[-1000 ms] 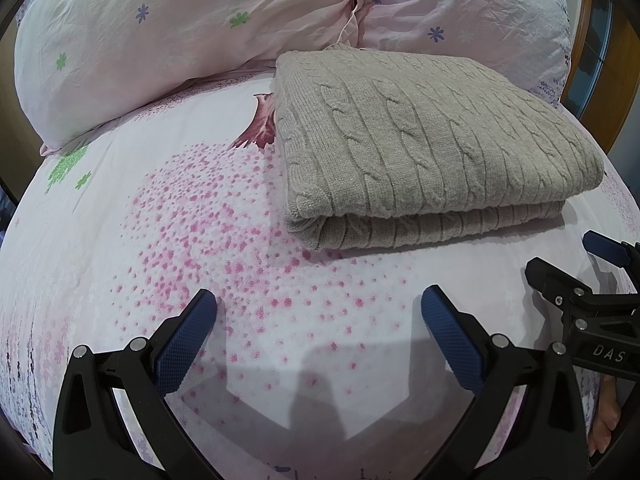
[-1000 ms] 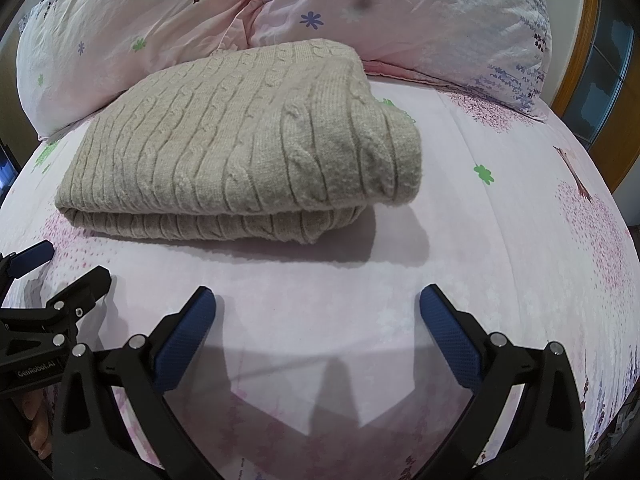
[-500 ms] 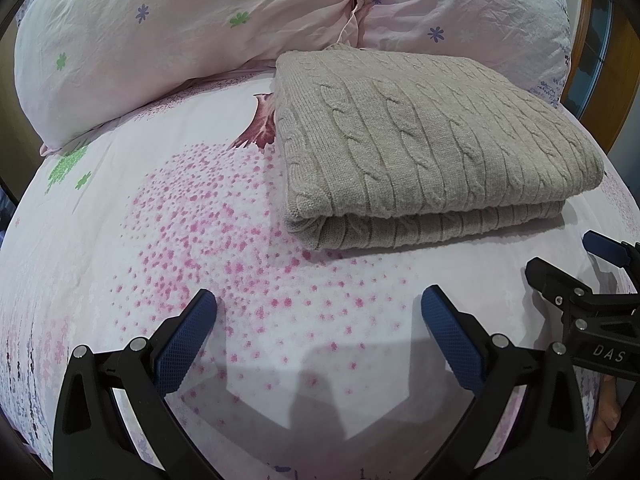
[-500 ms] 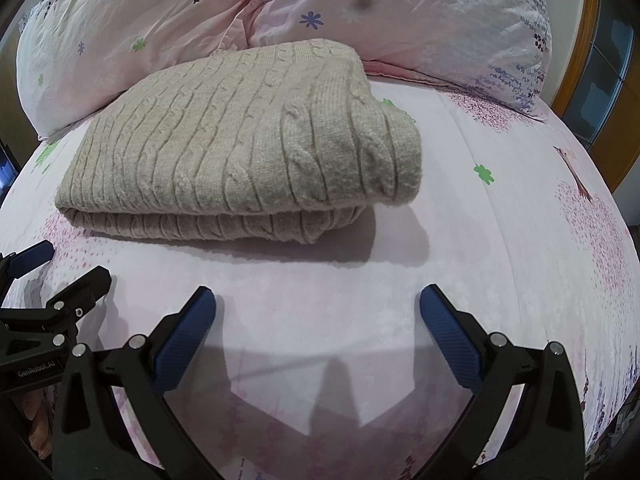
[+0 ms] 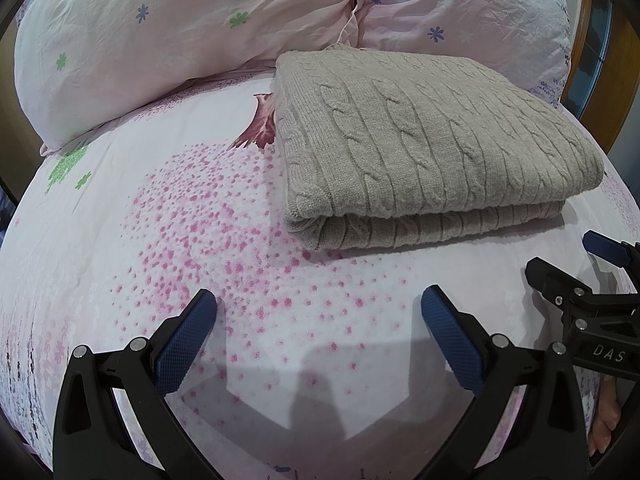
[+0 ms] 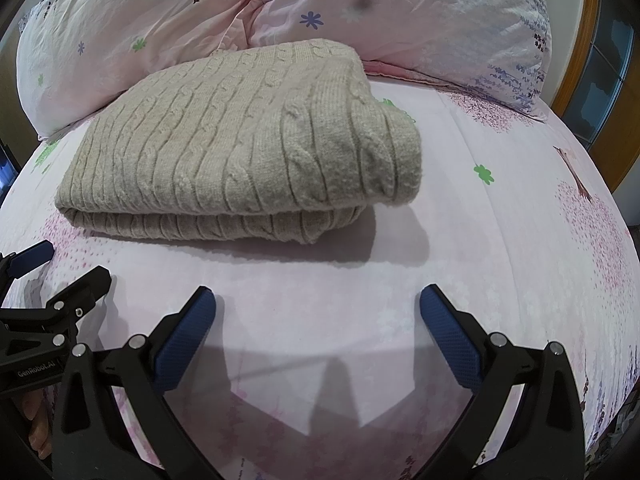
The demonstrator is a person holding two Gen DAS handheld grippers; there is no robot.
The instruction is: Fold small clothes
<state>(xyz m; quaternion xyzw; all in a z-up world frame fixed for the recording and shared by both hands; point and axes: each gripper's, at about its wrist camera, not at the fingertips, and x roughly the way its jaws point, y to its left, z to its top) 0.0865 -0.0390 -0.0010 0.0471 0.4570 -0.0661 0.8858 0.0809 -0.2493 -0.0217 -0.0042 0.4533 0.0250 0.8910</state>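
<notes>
With the sweater (image 5: 432, 140) lying folded on the bed (image 5: 160, 208), looks finished: left gripper (image 5: 318, 308) and right gripper (image 6: 318, 306) spread wide, empty.

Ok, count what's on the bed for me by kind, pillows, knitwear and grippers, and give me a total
Pillows: 2, left pillow and right pillow
Folded beige cable-knit sweater: 1
Grippers: 2, left gripper and right gripper, both with fingers apart, holding nothing
Total: 5
</notes>
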